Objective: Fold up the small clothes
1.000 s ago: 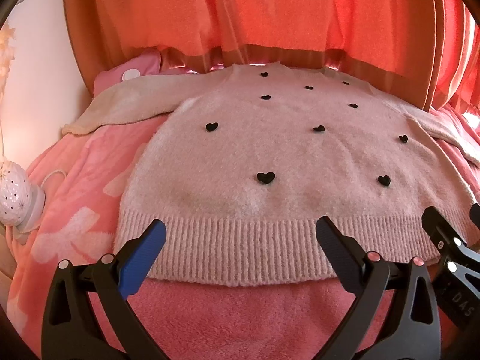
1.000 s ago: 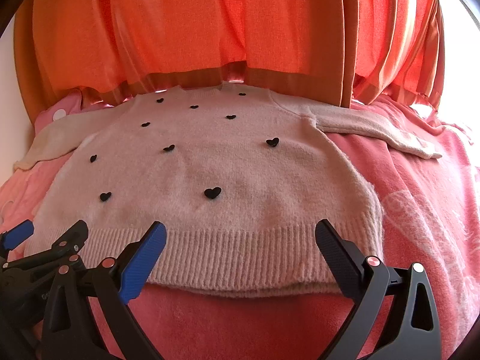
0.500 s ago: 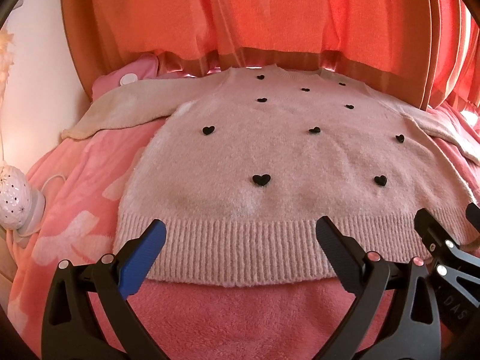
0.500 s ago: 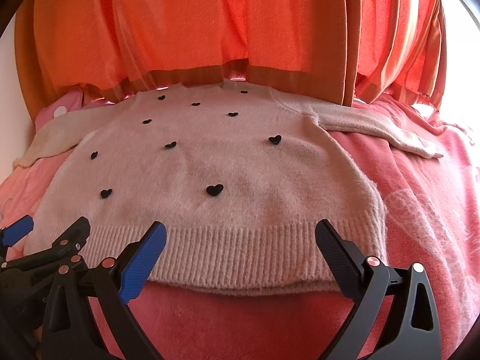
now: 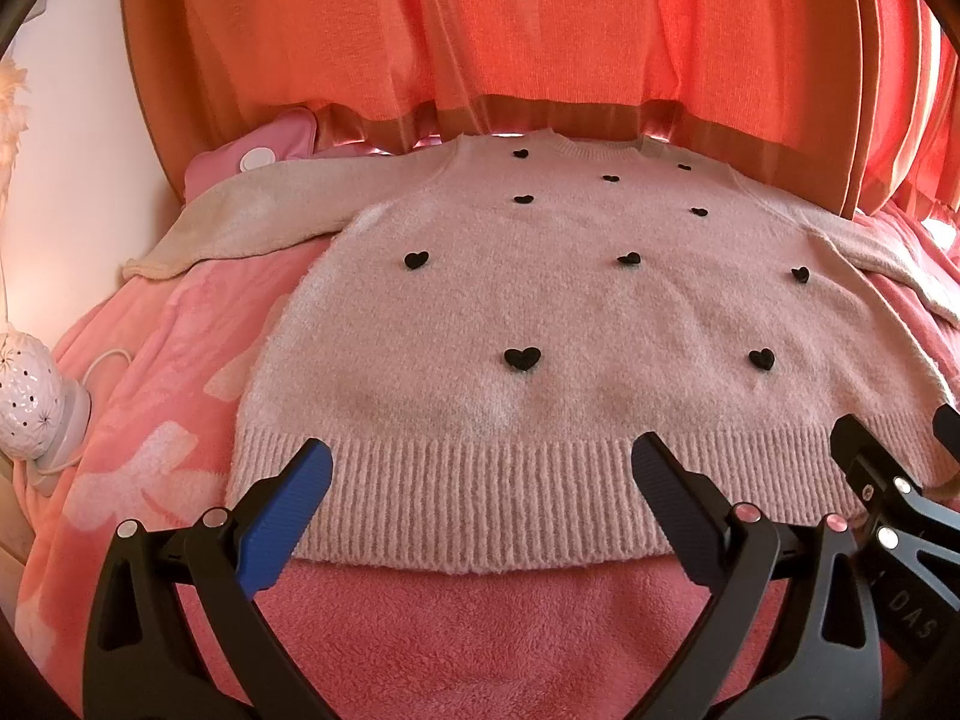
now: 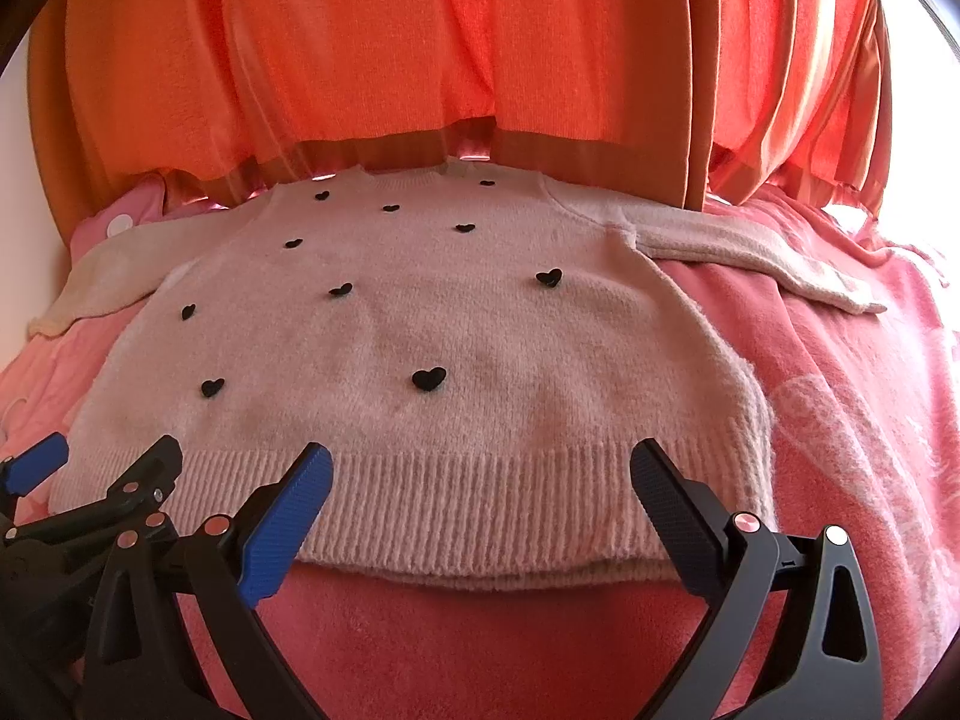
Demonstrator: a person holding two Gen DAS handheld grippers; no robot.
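Observation:
A small pale pink sweater (image 5: pixel 558 312) with black hearts lies flat and face up on a pink fleece blanket (image 5: pixel 480 630), both sleeves spread out to the sides. It also shows in the right wrist view (image 6: pixel 432 324). My left gripper (image 5: pixel 480 468) is open and empty, its fingertips over the left half of the ribbed hem. My right gripper (image 6: pixel 480 468) is open and empty over the right half of the hem. Each gripper shows at the edge of the other's view.
Orange curtains (image 5: pixel 540 30) hang just behind the sweater's collar. A white perforated lamp (image 5: pixel 27 396) with a cord stands at the left edge of the bed. A pink pillow (image 5: pixel 252 144) lies behind the left sleeve.
Both grippers have crept slightly forward and nearer the hem. Both stay open; the sweater has not moved.

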